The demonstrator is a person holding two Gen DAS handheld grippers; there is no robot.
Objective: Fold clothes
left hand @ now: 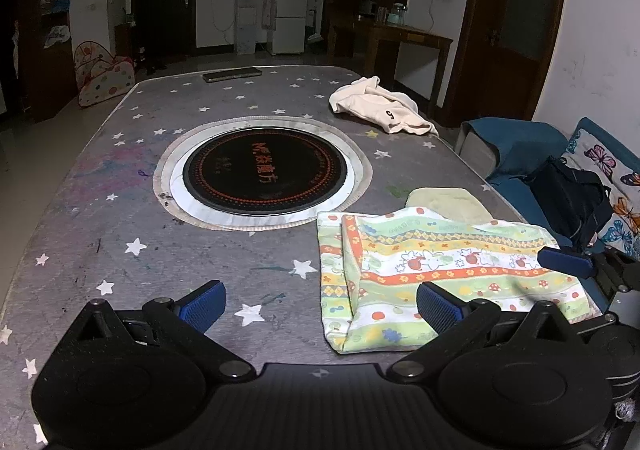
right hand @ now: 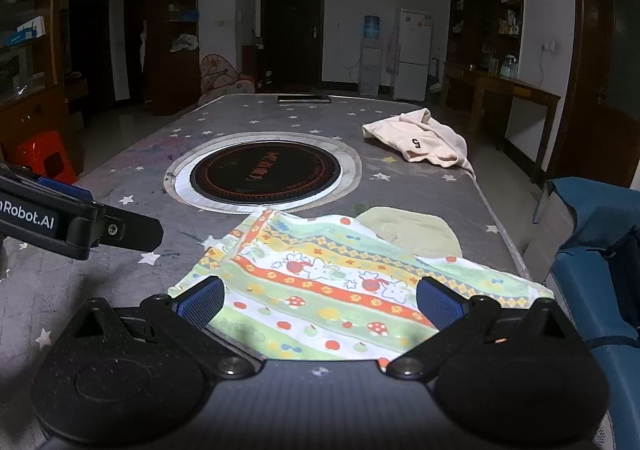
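"5" on cream garment (right hand: 416, 142)

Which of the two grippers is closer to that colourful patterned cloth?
Right. The right gripper hangs open directly over the patterned cloth; the left gripper sits beside its left edge, with only one of its fingers over it.

You had a big table (left hand: 120, 210) with a gray cover full of white stars. A round black cooker plate (left hand: 265, 171) sat in its middle (with a white ring around it). A bright striped cloth (left hand: 440, 262) lay flat near your edge, and a pale green cloth (left hand: 448, 202) peeked out behind it. A cream shirt (left hand: 384, 108) lay crumpled far off, and a flat dark thing (left hand: 232, 74) rested at the far end.
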